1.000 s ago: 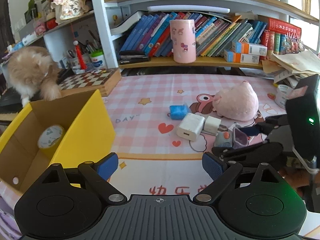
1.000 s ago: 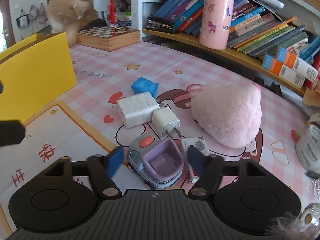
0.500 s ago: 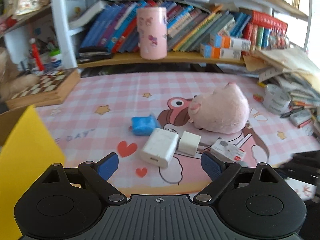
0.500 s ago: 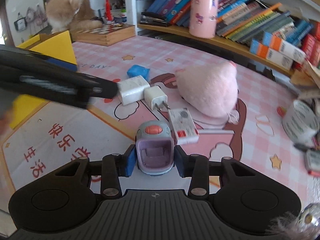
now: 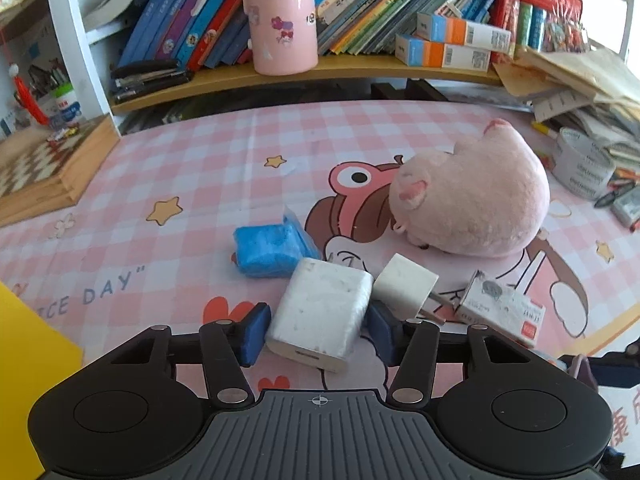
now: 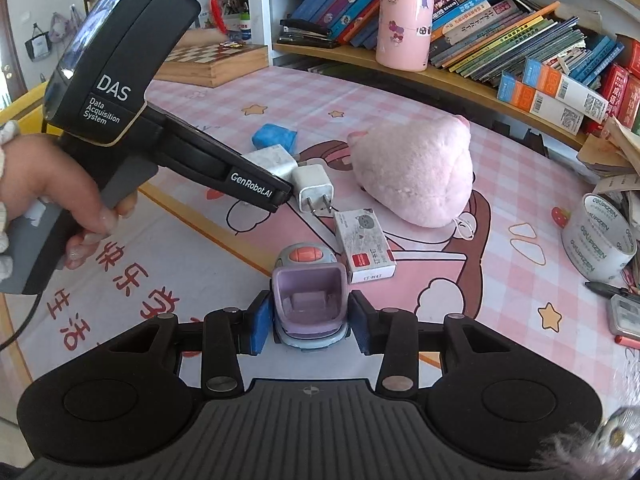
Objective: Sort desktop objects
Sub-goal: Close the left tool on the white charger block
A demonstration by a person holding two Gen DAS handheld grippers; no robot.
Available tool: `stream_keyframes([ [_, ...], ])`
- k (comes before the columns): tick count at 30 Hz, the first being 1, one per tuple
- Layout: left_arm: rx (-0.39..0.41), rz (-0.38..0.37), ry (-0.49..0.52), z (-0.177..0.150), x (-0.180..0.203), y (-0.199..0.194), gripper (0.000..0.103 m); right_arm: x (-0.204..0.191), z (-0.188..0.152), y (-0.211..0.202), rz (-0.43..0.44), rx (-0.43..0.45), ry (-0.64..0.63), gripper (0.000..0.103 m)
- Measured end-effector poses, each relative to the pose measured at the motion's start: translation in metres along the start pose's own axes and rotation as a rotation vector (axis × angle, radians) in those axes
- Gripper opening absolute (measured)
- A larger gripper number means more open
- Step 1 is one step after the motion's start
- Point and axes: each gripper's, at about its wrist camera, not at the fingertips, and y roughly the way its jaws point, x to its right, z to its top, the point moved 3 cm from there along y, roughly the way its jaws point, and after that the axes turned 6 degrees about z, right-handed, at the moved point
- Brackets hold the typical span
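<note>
Left gripper [image 5: 318, 334]: pads either side of large white charger [image 5: 320, 314], closed on it, charger on pink mat [image 5: 208, 168]. In right view, body of left gripper [image 6: 168, 120] over charger [image 6: 272, 162], hand [image 6: 52, 184] on its grip.
Right gripper [image 6: 307, 322]: pads pressed on flanks of purple toy car [image 6: 307, 300], orange button forward.
Small white plug [image 5: 404, 286]: touching charger's right edge, prongs toward card box [image 5: 500, 308].
Card box [image 6: 364, 248]: flat, just beside car's front right.
Blue packet [image 5: 272, 246]: touching charger's far corner.
Pink plush [image 5: 468, 200]: behind plug, apart from it.
Tape roll [image 6: 600, 236]: far right, near pens.
Yellow box [image 5: 28, 360]: left edge, partly seen.
Pink canister [image 5: 280, 16]: upright on shelf, books [image 5: 380, 8] behind.
Chessboard [image 6: 212, 58]: far left of mat.
</note>
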Motion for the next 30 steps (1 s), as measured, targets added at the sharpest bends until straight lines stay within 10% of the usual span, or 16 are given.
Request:
stream_keyframes([
  [7,-0.017,-0.031,-0.008,-0.005,-0.005,-0.008,0.043,0.003,0.004,0.006,0.012,-0.011,0.033,0.053],
  [30,0.035,-0.127,-0.271,-0.043,-0.029,-0.082,0.042,-0.004,0.005,0.001,-0.009,0.001,0.023,0.038],
])
